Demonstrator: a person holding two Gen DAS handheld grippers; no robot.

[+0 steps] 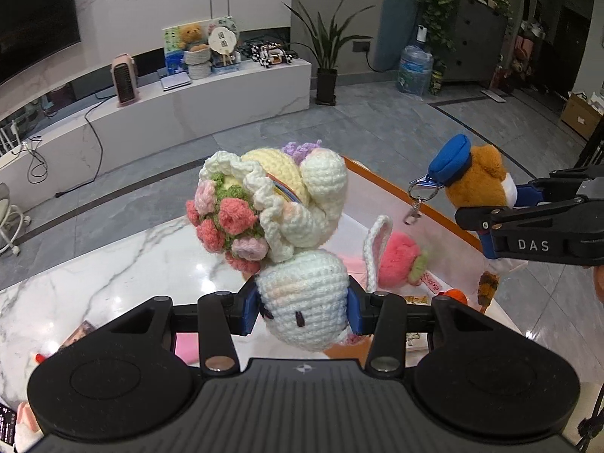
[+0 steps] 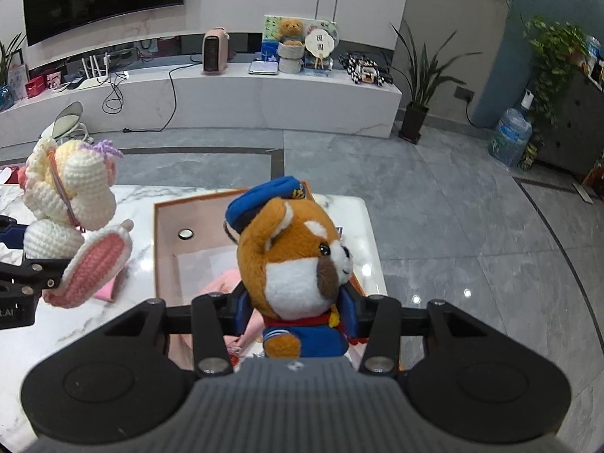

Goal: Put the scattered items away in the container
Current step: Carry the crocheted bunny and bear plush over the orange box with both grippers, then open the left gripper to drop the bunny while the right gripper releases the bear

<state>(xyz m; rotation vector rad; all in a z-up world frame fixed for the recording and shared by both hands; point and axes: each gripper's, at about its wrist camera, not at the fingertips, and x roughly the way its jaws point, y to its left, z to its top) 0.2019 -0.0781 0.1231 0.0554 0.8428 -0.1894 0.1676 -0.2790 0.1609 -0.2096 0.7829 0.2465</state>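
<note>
Here the left gripper [image 1: 304, 311] has its jaws closed on the head of a crocheted rabbit [image 1: 279, 226], long axis upright, feet up, bouquet far-left. The right gripper [image 2: 298, 315] clamps a plush bear [image 2: 294, 260] by its blue-clad body, upright, capped head up, facing right. Both hang over the orange-rimmed container [image 2: 166, 234] on the marble table [image 1: 113, 264]; contents are probably soft toys.

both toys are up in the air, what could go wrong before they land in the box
1. The white crocheted bunny with the flower bouquet is pinched only at its head, so the heavy top may swing or slip.
2. The brown plush dog in a blue cap trails a metal keyring clip that could snag the orange-rimmed box.
</note>
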